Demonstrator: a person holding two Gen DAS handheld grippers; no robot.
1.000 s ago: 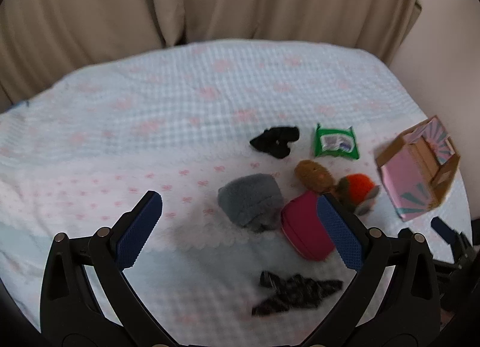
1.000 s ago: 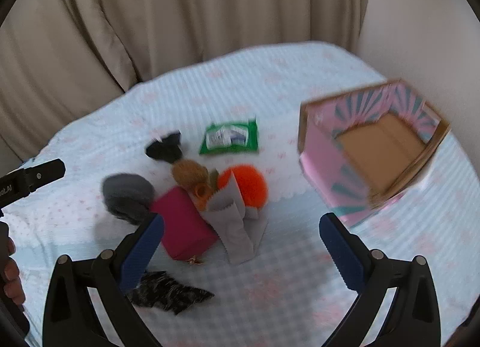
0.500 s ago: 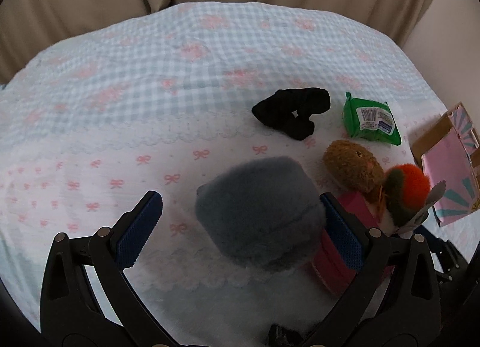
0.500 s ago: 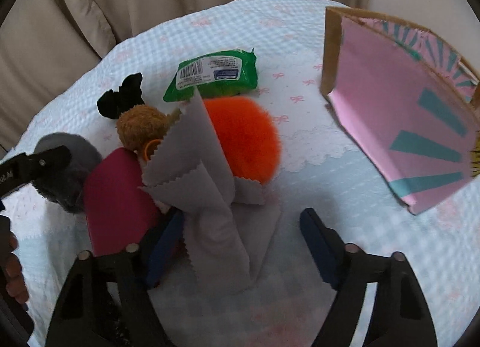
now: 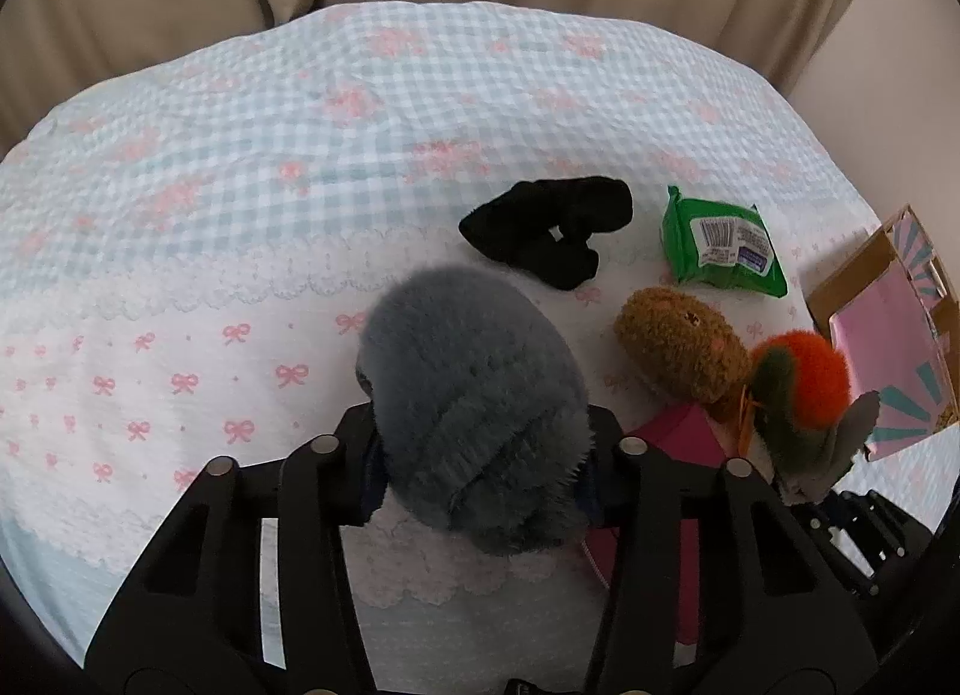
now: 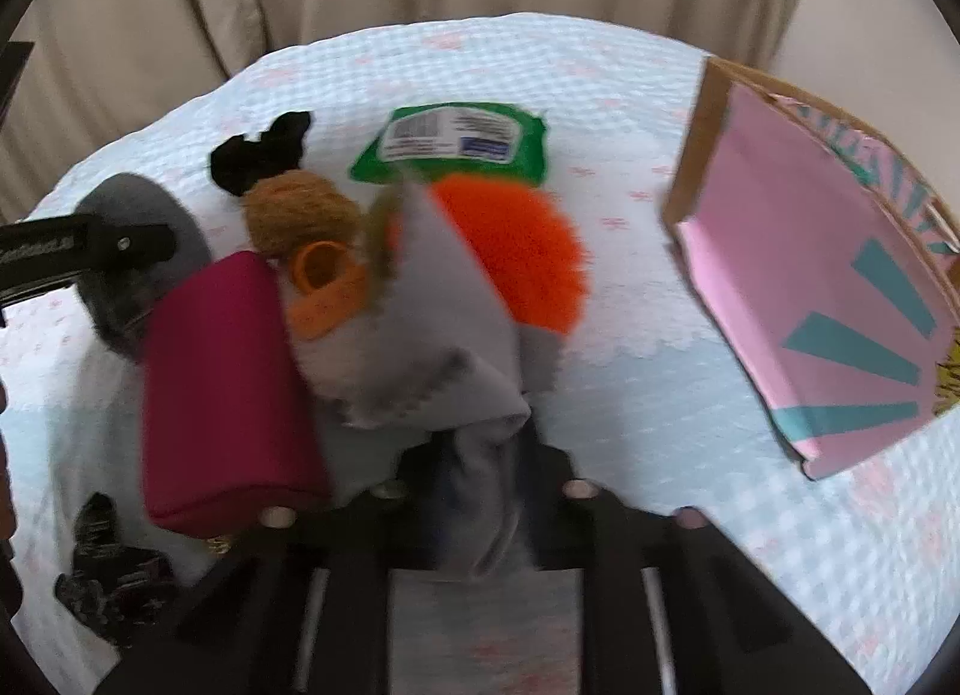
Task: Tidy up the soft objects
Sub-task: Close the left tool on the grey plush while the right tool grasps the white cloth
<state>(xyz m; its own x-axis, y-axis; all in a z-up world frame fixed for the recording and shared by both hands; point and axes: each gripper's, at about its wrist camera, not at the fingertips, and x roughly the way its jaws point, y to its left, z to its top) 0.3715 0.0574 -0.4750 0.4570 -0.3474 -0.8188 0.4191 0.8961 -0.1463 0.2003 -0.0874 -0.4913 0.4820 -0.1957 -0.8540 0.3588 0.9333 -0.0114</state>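
The left gripper (image 5: pixel 480 473) is closing on 1 grey fluffy ball (image 5: pixel 474 407), its pads pressed into the fur, at 6 o'clock in the left view. The right gripper (image 6: pixel 480 485) is clenched on 1 grey cloth (image 6: pixel 444 329), at 6 o'clock in its own view. Only the right view shows the dark patterned scrunchie (image 6: pixel 111 581) at 8 o'clock and the magenta pouch (image 6: pixel 222 389) whole. Each view counts 1 black scrunchie (image 5: pixel 552 242), 1 green wipes pack (image 5: pixel 723 242), 1 brown plush (image 5: pixel 681 344), 1 orange pompom (image 5: pixel 804 371) and 1 pink box (image 6: pixel 828 299) at 3 o'clock on the gingham bedspread (image 5: pixel 240 215). A second ago both grippers gaped wide above the pile; both have since dropped and closed.
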